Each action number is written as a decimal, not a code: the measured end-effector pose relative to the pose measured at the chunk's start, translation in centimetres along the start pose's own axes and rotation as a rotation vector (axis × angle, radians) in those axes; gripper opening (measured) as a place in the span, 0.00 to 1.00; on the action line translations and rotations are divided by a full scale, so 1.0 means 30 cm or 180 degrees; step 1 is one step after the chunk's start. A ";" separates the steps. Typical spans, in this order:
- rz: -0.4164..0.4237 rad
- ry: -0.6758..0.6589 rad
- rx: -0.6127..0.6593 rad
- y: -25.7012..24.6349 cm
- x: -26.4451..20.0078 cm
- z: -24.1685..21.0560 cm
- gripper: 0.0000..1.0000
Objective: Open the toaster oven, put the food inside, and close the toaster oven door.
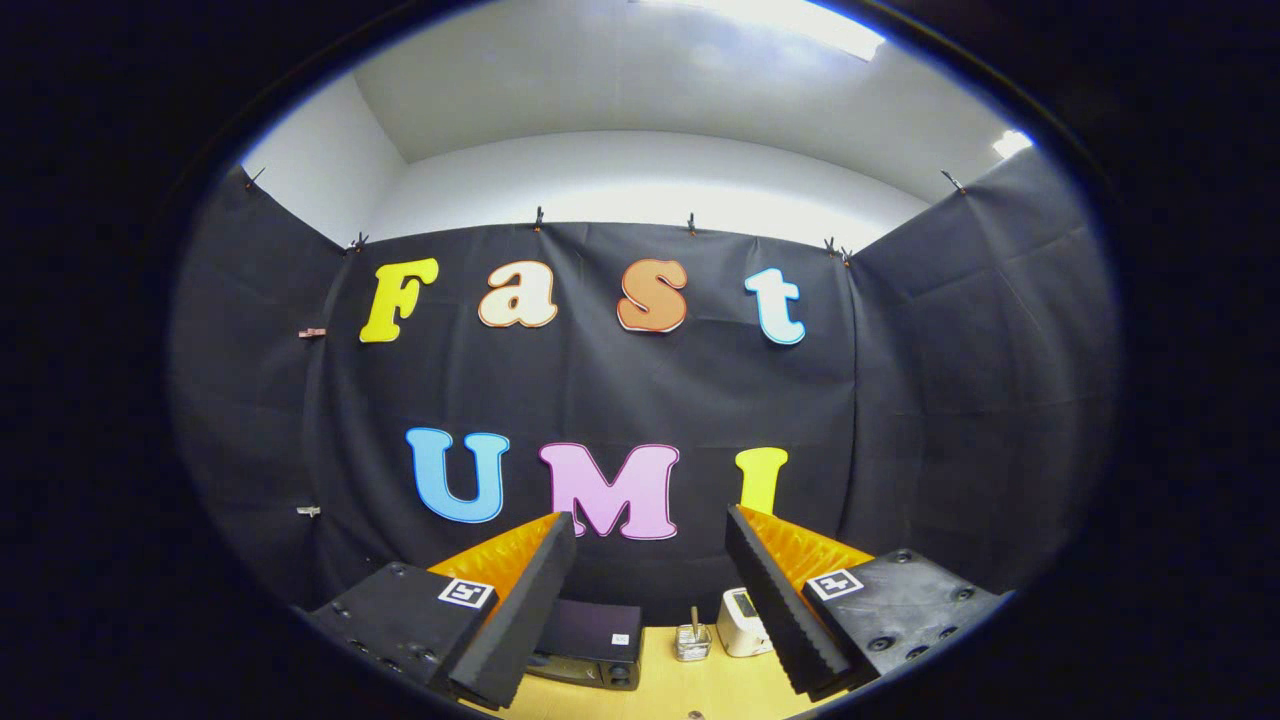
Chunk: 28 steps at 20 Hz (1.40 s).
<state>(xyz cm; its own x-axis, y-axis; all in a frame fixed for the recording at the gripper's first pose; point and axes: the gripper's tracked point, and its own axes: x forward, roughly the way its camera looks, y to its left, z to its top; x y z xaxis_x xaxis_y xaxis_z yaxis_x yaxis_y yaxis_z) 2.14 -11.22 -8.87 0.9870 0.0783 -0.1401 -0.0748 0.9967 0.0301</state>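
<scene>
Your gripper (650,600) jaws released, wide apart, empty, held high. Black boxy toaster oven (590,645) far ahead on wooden desk (700,690), beyond left finger. Door looks closed. Judged rigid, hinged: take hold at door handle. Food not identifiable.
</scene>
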 end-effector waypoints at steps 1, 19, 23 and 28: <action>0.0053 0.0004 0.0043 -0.003 -0.001 0.002 0.97; -0.0010 0.0042 0.0147 -0.028 -0.070 0.006 0.98; 0.0056 -0.0020 0.0162 -0.022 -0.084 0.029 0.98; 0.0124 0.0053 0.0141 0.000 -0.102 0.010 0.97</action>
<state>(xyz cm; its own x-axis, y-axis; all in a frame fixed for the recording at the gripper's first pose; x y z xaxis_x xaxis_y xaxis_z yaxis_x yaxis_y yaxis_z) -0.83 -11.46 -8.15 0.9809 0.1178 -0.1545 -0.1065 0.9911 0.0797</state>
